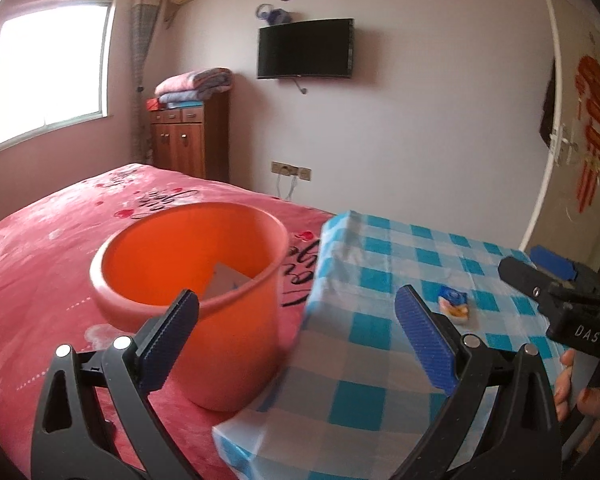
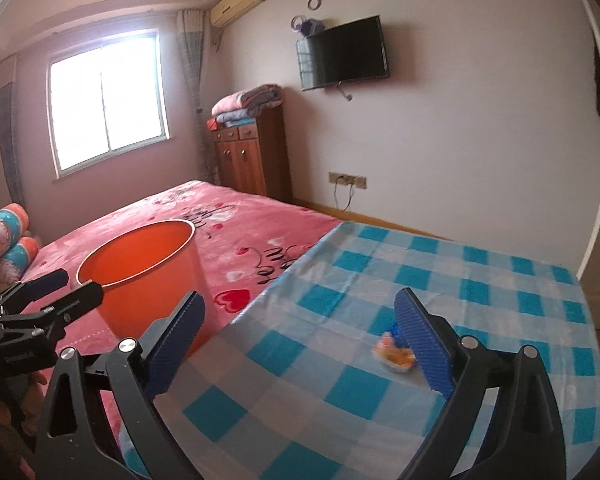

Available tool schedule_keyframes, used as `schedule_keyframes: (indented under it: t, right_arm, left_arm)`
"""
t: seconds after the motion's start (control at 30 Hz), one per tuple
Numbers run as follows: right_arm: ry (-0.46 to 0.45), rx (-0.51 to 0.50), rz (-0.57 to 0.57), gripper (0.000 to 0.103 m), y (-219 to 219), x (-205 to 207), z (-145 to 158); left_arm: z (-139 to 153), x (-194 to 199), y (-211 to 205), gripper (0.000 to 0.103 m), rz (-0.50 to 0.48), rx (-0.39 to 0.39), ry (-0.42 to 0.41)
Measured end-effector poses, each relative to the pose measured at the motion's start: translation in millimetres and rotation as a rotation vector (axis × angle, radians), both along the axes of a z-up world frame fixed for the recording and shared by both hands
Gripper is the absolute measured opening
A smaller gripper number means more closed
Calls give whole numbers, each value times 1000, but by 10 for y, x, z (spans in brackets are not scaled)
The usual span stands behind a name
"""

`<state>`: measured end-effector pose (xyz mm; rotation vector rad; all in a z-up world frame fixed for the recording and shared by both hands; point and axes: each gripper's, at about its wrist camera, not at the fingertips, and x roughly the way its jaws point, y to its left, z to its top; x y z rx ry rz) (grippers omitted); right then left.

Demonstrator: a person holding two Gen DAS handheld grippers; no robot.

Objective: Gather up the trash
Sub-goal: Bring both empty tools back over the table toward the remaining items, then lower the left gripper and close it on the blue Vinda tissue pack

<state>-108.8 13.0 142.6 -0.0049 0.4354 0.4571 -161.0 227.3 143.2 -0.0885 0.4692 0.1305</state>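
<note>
My left gripper [image 1: 296, 336] and right gripper [image 2: 300, 338]: both released, empty. Wrapper [image 2: 394, 350] on the table [image 2: 500, 280]; orange bucket [image 1: 188, 264] beside the table, on the bed [image 1: 40, 260].

This is a bedroom in a home. A bed [image 2: 188, 220] under a pink cover printed with hearts fills the middle of the room, and rolled bedding [image 2: 4, 248] lies at its far end. A wooden cabinet [image 2: 252, 152] stands against the wall with folded blankets [image 2: 248, 102] stacked on top. A flat television [image 2: 342, 52] hangs on the wall, an air conditioner [image 2: 236, 4] sits near the ceiling, and a curtain [image 2: 192, 80] hangs beside the bright window [image 2: 108, 96]. Red paper decorations [image 1: 592, 120] cover the door [image 1: 572, 60].
</note>
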Motion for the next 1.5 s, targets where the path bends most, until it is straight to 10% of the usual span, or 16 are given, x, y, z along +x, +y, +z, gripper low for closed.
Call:
schedule_keyframes:
  t: [0.6, 1.5]
  right_arm:
    - [-33, -3, -198, 98, -904, -368, -48]
    - [349, -18, -88, 98, -1332, -799, -1101]
  left_arm:
    - [-371, -194, -911, 99, -266, 15, 85]
    - [-506, 136, -1366, 99, -336, 33, 185]
